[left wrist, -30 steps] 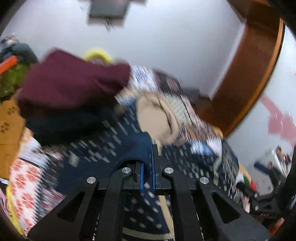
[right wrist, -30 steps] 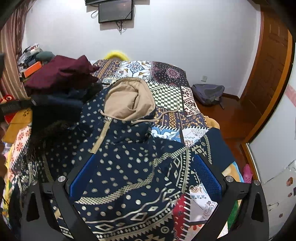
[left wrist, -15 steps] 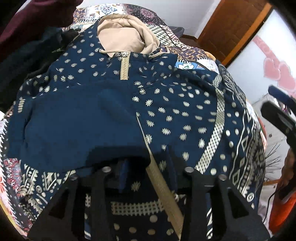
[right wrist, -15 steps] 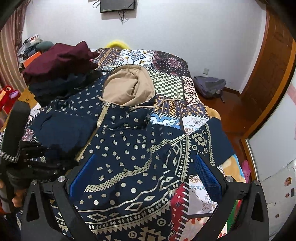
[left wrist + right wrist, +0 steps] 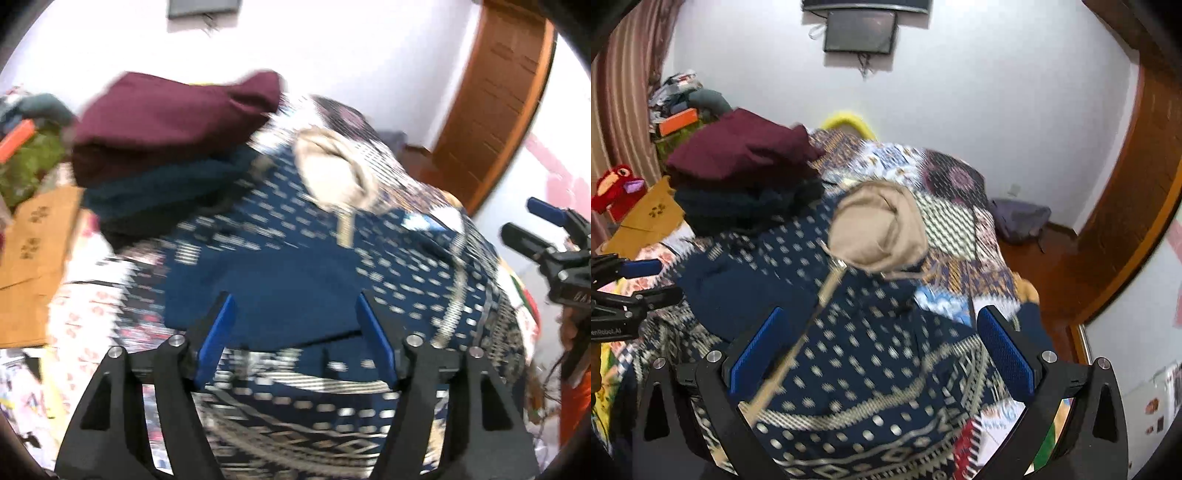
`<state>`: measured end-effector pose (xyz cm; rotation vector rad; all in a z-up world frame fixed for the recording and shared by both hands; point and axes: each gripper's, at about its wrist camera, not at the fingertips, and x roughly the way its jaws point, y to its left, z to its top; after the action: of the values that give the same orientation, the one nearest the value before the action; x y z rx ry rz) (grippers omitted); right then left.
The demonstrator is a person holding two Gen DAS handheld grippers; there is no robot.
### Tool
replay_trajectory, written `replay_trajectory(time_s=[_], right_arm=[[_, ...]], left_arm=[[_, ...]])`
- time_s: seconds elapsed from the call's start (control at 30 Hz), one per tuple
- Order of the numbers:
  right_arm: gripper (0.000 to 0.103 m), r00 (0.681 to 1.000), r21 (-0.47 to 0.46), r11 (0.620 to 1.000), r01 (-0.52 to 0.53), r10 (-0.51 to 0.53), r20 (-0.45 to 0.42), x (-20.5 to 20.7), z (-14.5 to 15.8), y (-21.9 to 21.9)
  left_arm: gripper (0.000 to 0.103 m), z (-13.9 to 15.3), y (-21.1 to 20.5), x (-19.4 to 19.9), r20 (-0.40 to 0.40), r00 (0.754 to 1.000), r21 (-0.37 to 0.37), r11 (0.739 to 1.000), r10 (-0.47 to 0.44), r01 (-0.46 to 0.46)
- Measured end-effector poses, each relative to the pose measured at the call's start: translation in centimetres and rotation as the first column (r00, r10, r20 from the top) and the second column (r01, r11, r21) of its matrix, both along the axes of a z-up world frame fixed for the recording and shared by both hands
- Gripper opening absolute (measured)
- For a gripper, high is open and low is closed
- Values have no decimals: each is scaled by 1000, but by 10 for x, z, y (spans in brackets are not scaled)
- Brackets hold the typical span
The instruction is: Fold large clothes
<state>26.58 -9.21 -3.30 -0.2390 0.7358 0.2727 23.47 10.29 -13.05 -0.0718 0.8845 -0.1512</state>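
Now that your left gripper (image 5: 295, 332) has let go, the plain navy panel of the hoodie (image 5: 857, 332) that it was pinching a second ago lies folded in over the dotted front, beside the gold zipper (image 5: 798, 343), and the jaws are opening with nothing between the blue pads; half a second ago that fold was only being laid down under the fingers. To my eye that settles the left sleeve side, so the matching fold on the other side is what remains. The hoodie lies face up on the patchwork bedspread (image 5: 953, 221), its tan hood (image 5: 879, 229) toward the far wall and just beside the pile of folded clothes (image 5: 738, 173) with the maroon piece on top. Your left gripper points steeply down over the folded panel, and the blur says it is moving. Your right gripper (image 5: 882, 354) hangs above the lower front of the hoodie, jaws wide apart and empty, tilted downward, clear of the cloth.
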Motion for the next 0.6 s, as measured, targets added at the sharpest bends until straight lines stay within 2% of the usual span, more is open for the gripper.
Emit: replay_trajectory(time_s=[0.17,0.33,0.5,0.6], right_arm=[[103,996,2,996,-92,92,3,8,7,36],[103,977,-59,976,-208,205,-51,17,-15,93],[102,928,-97,932,-349,329,-177,20,-53,152],[101,899,-133,904,-407,370,-236,20,-74,180]], left_arm=[[74,10,50,-15,53,992,64,991,116,-119],[80,-1,93,-30,52,979,52,979,195,-198],[80,-21,122,-40,18,968,34,968,249,-250],[80,-33,133,-43,3,964,40,964,265,-265]])
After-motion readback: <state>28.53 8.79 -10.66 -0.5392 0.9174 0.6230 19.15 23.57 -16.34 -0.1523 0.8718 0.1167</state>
